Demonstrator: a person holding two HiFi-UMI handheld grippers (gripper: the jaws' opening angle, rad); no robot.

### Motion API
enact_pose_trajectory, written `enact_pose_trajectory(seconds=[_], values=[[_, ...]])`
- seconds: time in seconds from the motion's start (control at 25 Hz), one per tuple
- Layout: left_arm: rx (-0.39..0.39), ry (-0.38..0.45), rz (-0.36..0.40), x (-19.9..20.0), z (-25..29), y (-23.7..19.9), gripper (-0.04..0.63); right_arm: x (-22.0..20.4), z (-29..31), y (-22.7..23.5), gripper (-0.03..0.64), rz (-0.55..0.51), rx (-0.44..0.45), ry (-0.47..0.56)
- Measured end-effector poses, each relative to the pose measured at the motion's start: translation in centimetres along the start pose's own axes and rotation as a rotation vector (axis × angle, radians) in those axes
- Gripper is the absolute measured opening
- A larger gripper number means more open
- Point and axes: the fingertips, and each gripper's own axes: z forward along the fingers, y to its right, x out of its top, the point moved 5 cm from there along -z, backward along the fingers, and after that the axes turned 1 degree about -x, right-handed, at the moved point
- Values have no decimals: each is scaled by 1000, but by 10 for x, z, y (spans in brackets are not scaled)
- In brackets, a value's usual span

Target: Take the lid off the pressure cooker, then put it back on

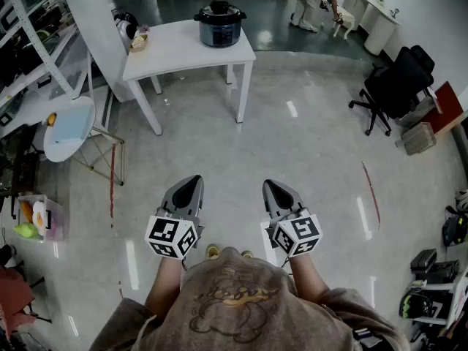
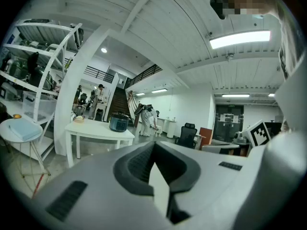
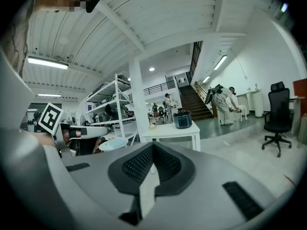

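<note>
Left gripper (image 1: 191, 183) closed and empty, right gripper (image 1: 273, 189) closed and empty too, both held side by side near the person, pressure cooker (image 1: 219, 26) far off on the white desk (image 1: 179, 50), lid (image 1: 219, 9) sitting on top

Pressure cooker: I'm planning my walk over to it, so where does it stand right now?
In the head view the pressure cooker stands at top centre, lid on, on the right end of the white table.
</note>
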Motion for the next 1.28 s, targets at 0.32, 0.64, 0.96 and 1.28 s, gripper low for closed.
enact_pose_trajectory(seconds=[0.32,0.64,0.96,1.28], values=[[-24,-19,19,5,-2,-16,0,-1,8,-13,-3,56,10,24],[-98,-38,26,5,2,-42,1,-14,31,-34,-2,18,-5,2],[-127,-43,15,5,29,-55,2,-10,57,-18,-2,3,-20,5],[-92,-54,22,12,82,-90,2,1,121,19,-2,11,10,7]])
